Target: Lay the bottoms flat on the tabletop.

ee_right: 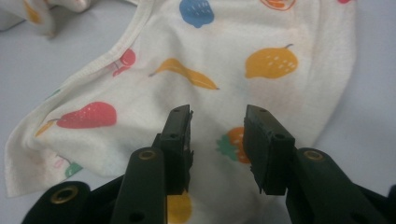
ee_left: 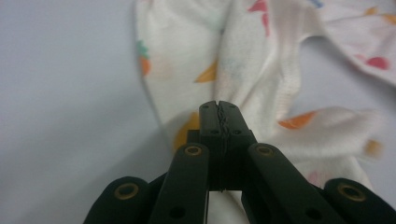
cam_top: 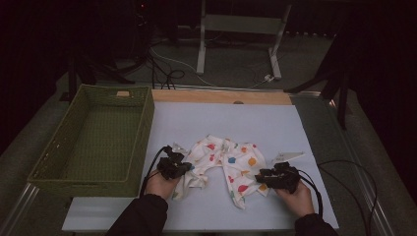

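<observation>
A small white pair of trousers [cam_top: 231,162] printed with coloured fruit lies crumpled on the pale table cover, its two legs pointing toward me. My left gripper [cam_top: 189,167] rests at the outer edge of the left leg. In the left gripper view its jaws [ee_left: 219,107] are shut with teeth meshed, the cloth [ee_left: 252,60] lies right under and beyond them, and I see no fabric between the tips. My right gripper [cam_top: 259,176] is at the right leg. It stands open [ee_right: 217,116] just above the printed cloth [ee_right: 261,60], with nothing pinched.
A green woven basket [cam_top: 147,128], with nothing in it, stands along the left side of the table. A bare wooden strip [cam_top: 221,96] runs along the far edge. The gripper's black cable [cam_top: 344,167] loops at the right. Bare cover [cam_top: 231,123] lies beyond the trousers.
</observation>
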`<state>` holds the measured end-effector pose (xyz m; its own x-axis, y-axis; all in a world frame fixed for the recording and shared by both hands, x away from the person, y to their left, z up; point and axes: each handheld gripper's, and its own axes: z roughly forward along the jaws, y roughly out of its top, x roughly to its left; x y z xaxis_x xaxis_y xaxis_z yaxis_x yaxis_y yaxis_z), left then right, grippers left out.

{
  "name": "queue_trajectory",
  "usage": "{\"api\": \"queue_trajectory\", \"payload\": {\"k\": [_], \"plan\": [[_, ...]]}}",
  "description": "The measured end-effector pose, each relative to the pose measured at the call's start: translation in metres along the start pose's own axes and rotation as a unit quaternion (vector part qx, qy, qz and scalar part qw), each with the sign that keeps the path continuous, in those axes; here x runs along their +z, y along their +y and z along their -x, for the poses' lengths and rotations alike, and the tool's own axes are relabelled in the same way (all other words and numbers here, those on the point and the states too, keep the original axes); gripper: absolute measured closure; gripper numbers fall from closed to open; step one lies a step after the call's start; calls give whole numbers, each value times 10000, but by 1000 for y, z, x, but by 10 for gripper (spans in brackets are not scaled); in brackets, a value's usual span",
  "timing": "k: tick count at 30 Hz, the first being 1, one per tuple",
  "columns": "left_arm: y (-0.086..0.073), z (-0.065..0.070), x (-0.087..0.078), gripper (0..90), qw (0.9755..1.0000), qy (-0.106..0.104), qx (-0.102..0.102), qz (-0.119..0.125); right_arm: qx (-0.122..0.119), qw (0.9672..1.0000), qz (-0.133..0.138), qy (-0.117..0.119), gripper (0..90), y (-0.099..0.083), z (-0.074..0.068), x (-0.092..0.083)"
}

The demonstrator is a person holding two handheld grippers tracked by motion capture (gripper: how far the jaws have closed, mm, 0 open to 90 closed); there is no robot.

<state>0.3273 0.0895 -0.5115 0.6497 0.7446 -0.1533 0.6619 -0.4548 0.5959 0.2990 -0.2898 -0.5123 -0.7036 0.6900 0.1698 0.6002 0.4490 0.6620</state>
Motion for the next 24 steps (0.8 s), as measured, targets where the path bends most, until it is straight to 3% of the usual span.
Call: {"api": "queue_trajectory", "payload": {"k": [5,8,24], "plan": [[-2,1,1,893,10000,-16,34,-4,-27,10000,20,12,611,0,0,-1],[-2,5,-4,842,9999,-107,78,40,-36,10000,17,19,610,0,-1,-1],[10,39,-15,781,9978,-448,453,182,-5,10000,23,43,607,-1,-2,0]]}}
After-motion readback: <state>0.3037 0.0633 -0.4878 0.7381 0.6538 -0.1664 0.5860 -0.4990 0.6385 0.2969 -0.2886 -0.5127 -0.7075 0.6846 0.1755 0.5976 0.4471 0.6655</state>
